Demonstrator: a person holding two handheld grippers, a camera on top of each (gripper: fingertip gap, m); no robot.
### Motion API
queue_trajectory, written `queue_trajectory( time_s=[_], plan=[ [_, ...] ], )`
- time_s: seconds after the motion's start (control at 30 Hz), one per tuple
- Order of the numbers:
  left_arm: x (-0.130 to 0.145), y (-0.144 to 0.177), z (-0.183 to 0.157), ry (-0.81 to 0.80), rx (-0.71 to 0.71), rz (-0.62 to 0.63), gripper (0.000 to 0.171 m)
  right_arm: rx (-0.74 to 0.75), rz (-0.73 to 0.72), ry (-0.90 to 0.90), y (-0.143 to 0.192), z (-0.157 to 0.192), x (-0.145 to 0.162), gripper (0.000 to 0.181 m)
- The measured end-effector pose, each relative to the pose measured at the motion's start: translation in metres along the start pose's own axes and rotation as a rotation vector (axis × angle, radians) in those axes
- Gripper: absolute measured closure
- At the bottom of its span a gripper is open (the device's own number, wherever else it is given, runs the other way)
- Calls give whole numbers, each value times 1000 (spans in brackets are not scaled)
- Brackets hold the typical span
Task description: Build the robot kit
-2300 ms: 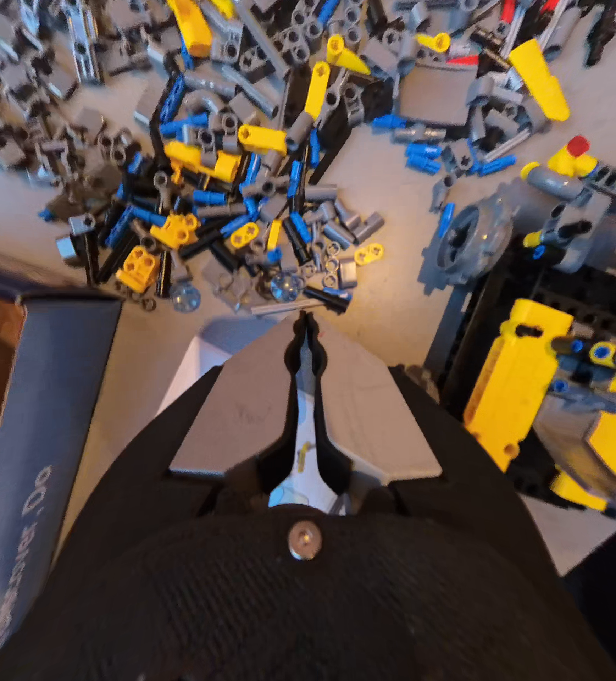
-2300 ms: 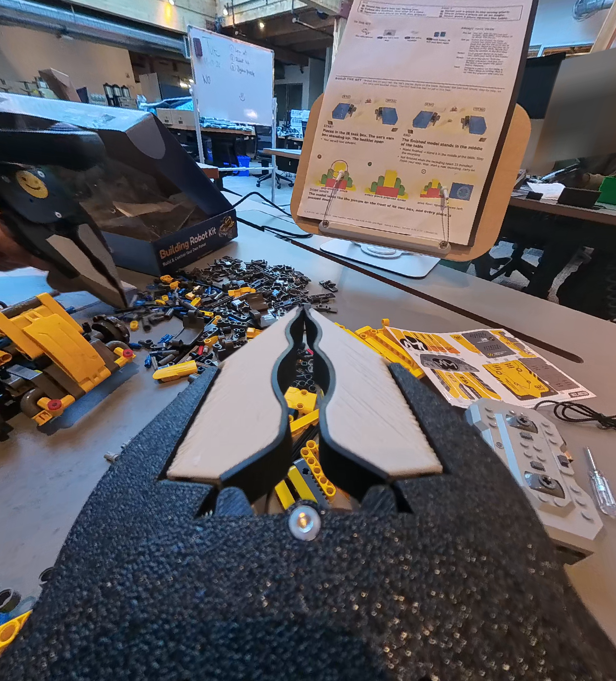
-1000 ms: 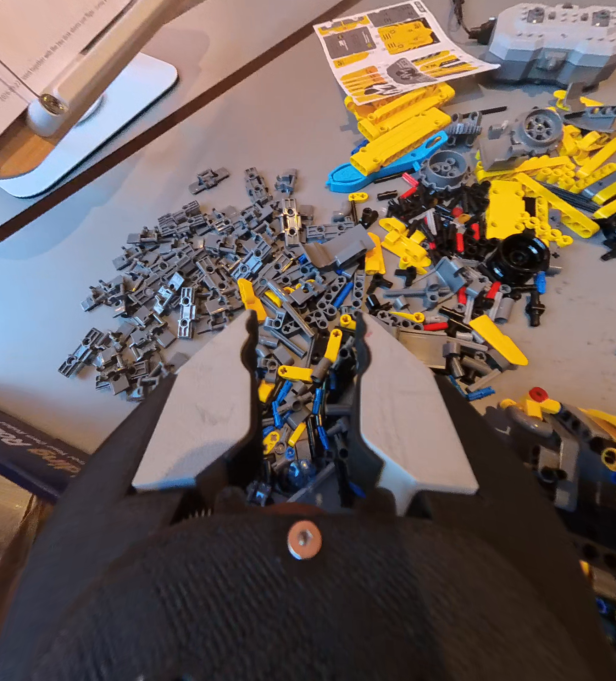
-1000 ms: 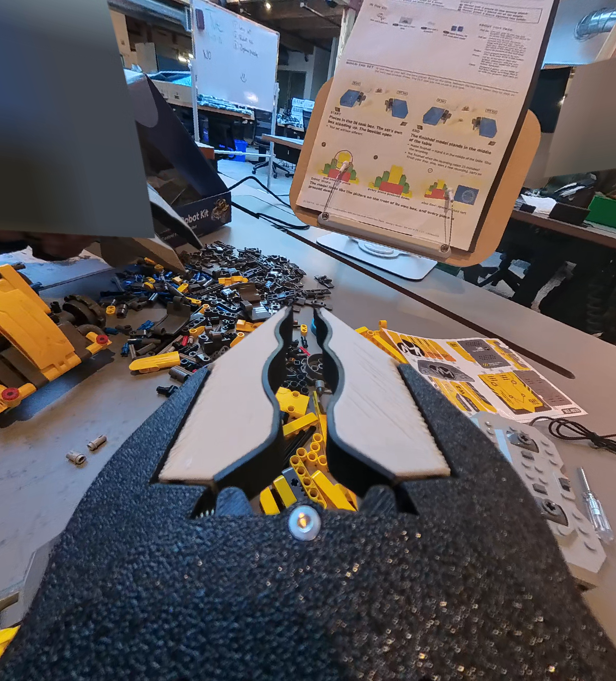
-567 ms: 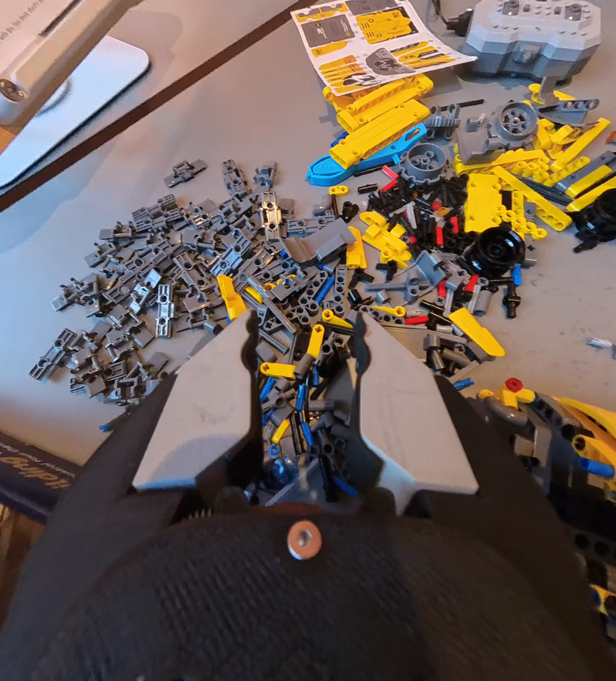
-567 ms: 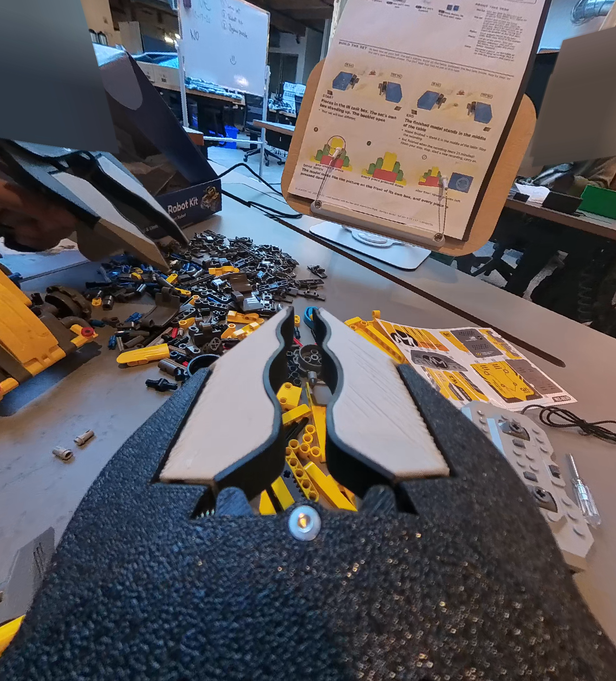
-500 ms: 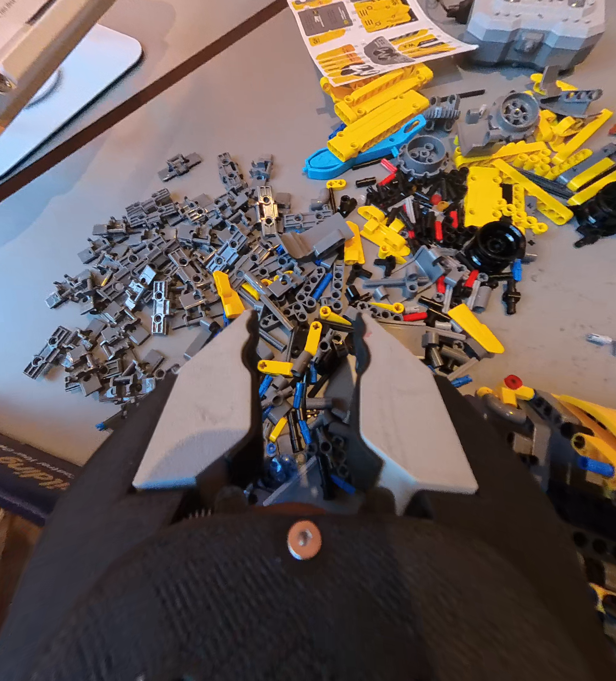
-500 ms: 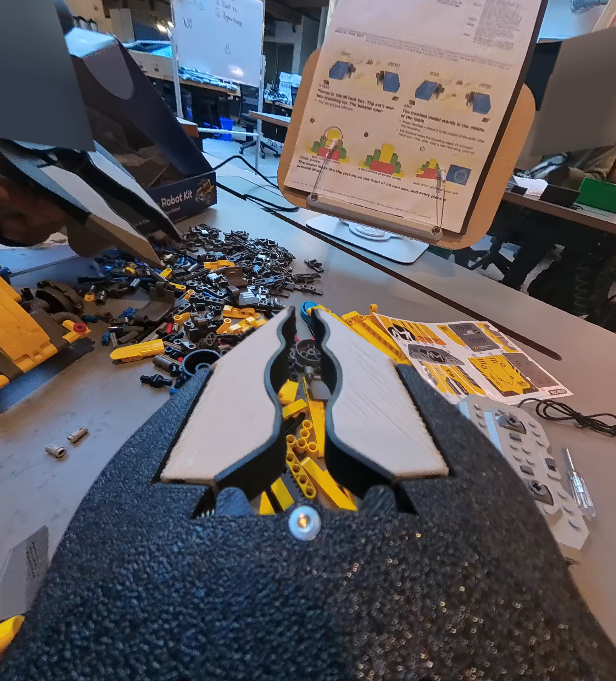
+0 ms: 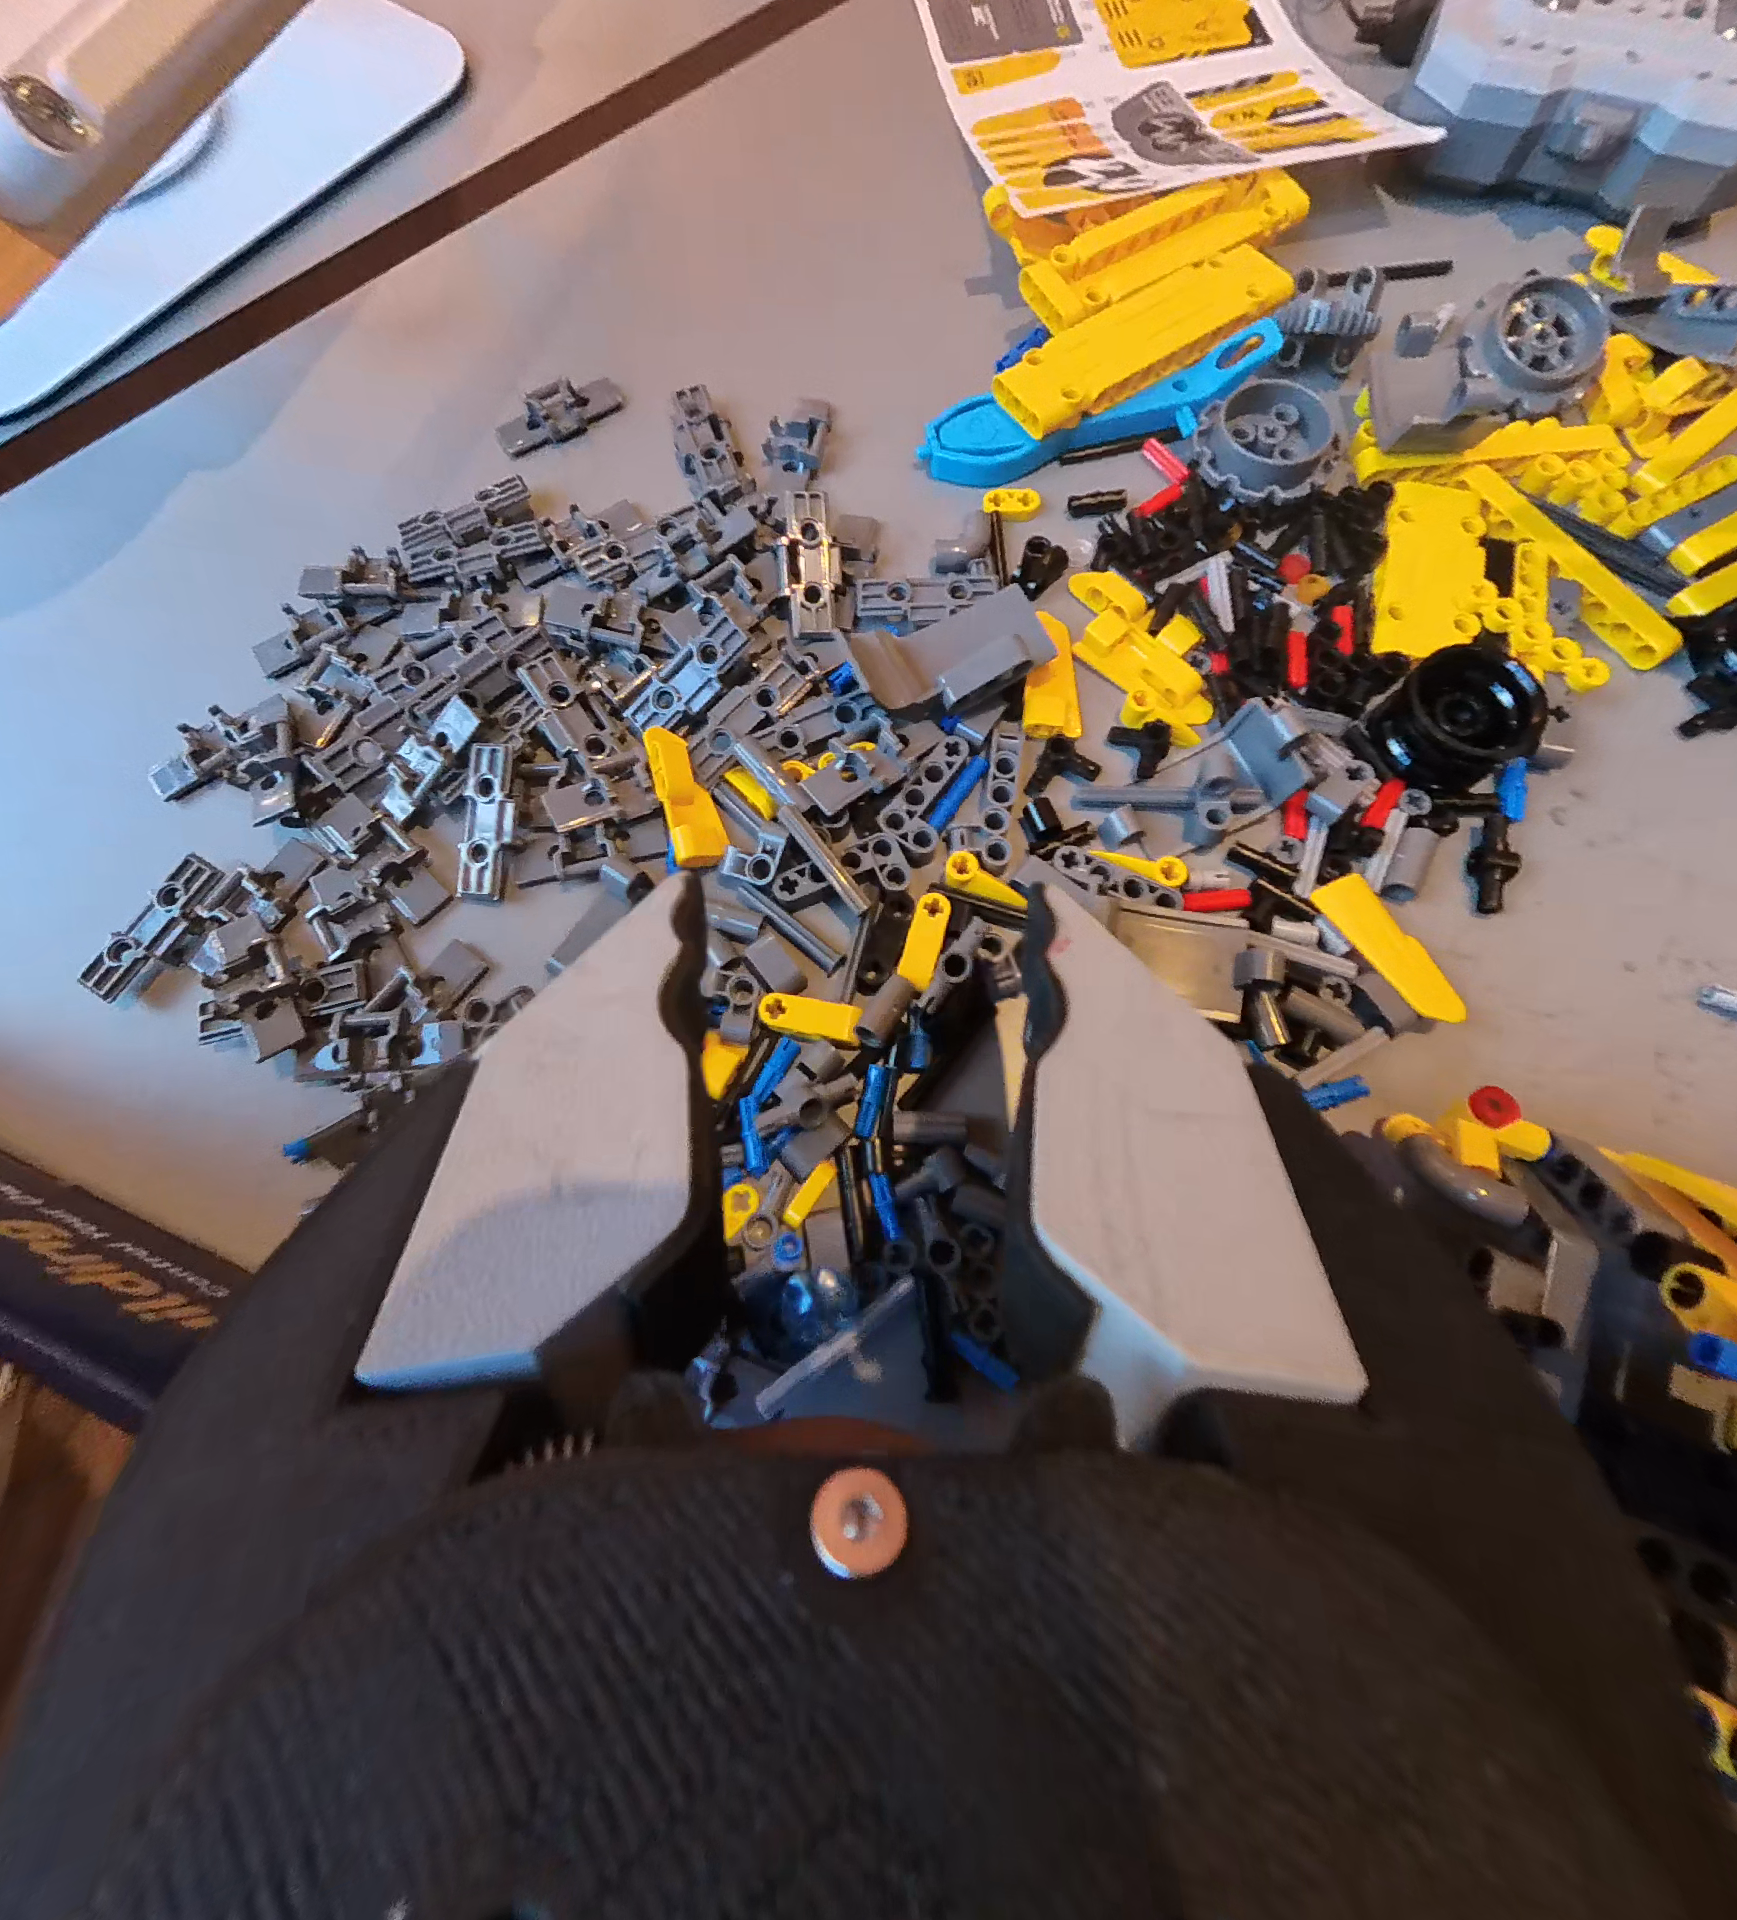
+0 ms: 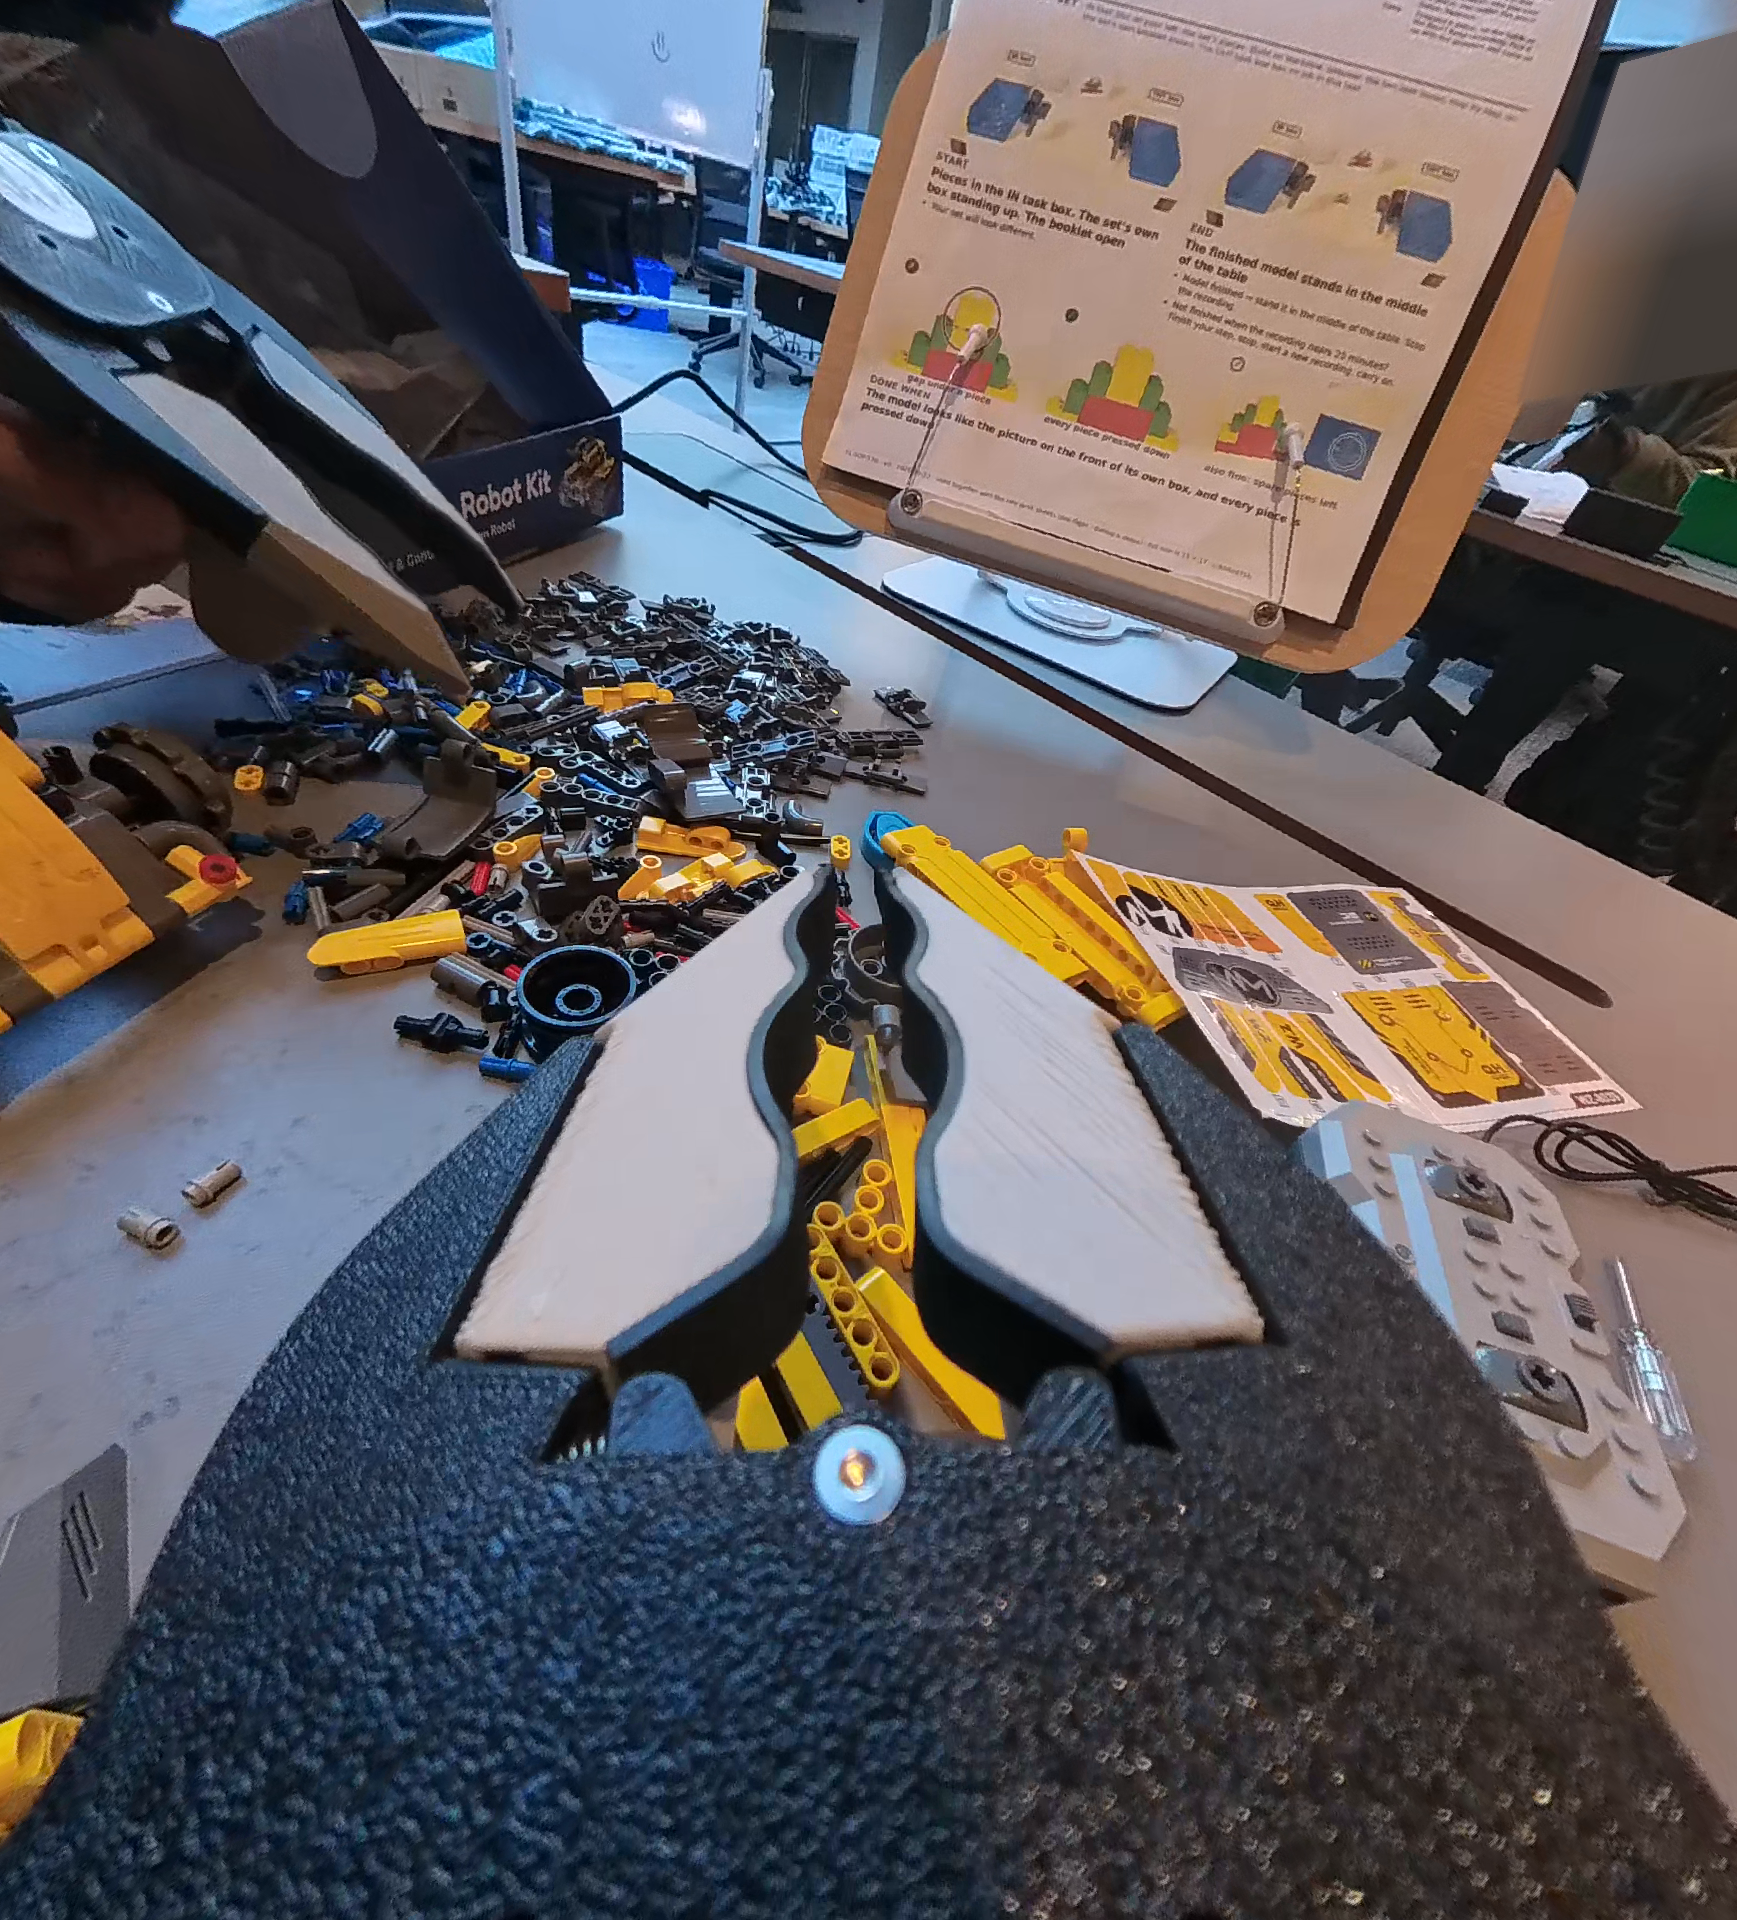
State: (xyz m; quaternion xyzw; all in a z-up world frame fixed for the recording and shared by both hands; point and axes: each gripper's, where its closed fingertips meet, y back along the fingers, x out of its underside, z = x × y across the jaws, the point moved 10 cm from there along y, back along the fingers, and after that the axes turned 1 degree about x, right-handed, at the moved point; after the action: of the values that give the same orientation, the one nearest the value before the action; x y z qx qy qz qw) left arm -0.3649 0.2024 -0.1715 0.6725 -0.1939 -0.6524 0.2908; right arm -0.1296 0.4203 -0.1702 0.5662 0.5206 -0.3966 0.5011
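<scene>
Loose brick pile [image 9: 843, 790] lies under the left gripper's [image 9: 859, 914] wide, empty jaws.

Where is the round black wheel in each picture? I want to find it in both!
Left wrist view: the black wheel lies at the right, at the right edge of the parts pile.
Right wrist view: the black wheel lies left of centre, just left of the right gripper.
Shared landmark: the yellow pointed piece beside it.

A grey table [image 10: 1207, 790] fills the lower frame. Upper left, a whiteboard [image 10: 635, 73] stands before cluttered workbenches [image 10: 791, 260]; upper right, a desk [image 10: 1653, 582].
</scene>
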Motion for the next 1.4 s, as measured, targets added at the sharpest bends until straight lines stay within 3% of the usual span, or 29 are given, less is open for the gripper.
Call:
queue_trajectory(
  time_s=[0.13,0.3,0.37,0.47,0.63,0.7,1.0,1.23,1.4],
  plan=[
    [-5,6,6,50,-55,-69,111,2,4,3,0,0,0,174],
    [-23,50,23,192,-265,-499,113,6,12,6,0,0,1,174],
    [-25,63,27,221,-288,-562,115,7,12,6,0,0,1,175],
    [-21,54,26,227,-229,-437,114,7,15,9,-1,0,1,175],
    [-3,12,12,156,-14,-82,124,6,19,15,-1,1,1,175],
    [2,2,7,127,8,-19,124,7,21,20,-1,2,0,175],
    [-3,2,-3,99,47,-98,125,118,-85,16,15,-8,-10,179],
    [0,-2,-1,107,54,-75,125,210,-187,-59,30,-21,-15,180],
    [1,-4,-3,83,52,-55,124,227,-186,-77,31,-23,-14,180]
  ],
)
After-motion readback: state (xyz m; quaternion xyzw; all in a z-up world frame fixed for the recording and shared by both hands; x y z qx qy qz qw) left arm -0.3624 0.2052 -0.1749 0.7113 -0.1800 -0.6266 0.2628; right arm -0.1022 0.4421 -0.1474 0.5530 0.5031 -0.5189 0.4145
